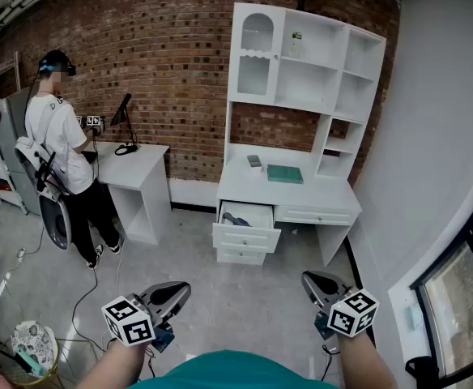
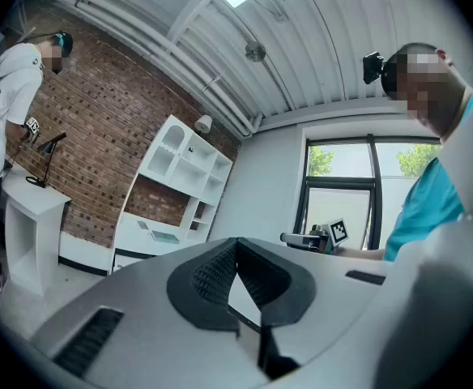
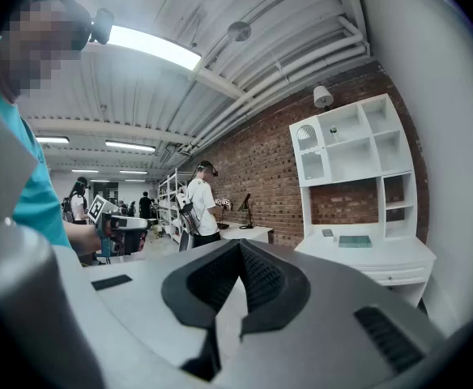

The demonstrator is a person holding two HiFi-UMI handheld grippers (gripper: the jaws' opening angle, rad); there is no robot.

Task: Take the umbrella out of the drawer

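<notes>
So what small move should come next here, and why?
Probably step toward the desk: its drawer already stands pulled open, while the left gripper and right gripper are both shut, empty and far from it.

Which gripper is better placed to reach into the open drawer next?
Right, but only slightly: the open drawer lies almost midway ahead, and the right gripper looks a little nearer to it than the left gripper. Both are shut, empty and far off.
</notes>
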